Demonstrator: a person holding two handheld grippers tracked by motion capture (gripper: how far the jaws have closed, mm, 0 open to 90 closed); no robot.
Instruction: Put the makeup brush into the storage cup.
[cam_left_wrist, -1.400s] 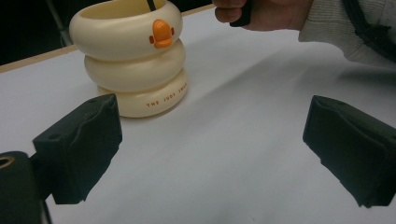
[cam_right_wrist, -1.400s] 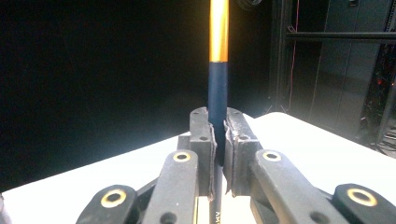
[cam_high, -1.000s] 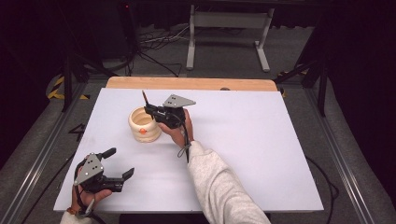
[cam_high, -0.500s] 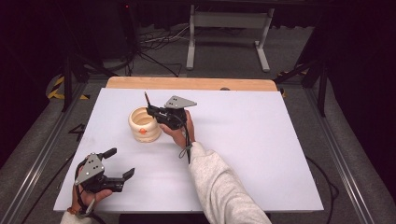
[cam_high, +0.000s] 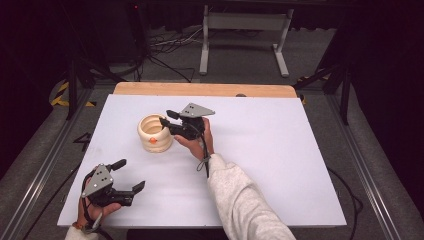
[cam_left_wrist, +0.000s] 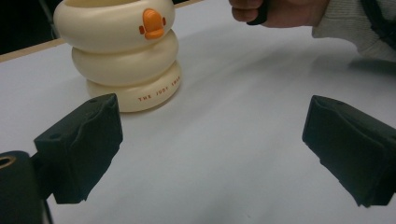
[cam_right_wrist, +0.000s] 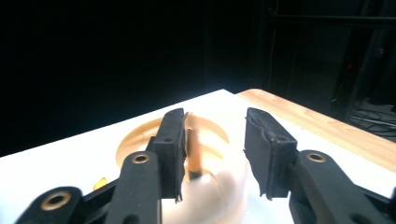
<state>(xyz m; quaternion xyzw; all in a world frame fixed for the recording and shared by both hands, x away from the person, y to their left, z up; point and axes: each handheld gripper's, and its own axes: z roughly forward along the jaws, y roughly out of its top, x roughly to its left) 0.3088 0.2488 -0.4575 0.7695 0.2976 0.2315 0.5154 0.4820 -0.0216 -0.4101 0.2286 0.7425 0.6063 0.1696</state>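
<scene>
Pot: cream ringed pot (cam_high: 154, 133), orange duck-bill knob, upright on white surface (cam_high: 280, 165), left-centre.
Handling: prob. rigid, light, smooth; may slip. Best hold: rim/wall.
Right hand-held gripper (cam_high: 167, 118): jaws apart, straddling near rim; not clamped.
Left hand-held gripper (cam_high: 129, 175): jaws wide, empty, well apart from pot.
Obstacles: none near.

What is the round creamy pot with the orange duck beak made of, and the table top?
The pot looks like smooth, matte cream plastic or silicone: three soft, rounded rings without seams, with printed orange letters. It could be glazed ceramic; I can't tell. The table top looks like a matte white sheet over wood, whose bare grainy strip shows at the far edge.
</scene>
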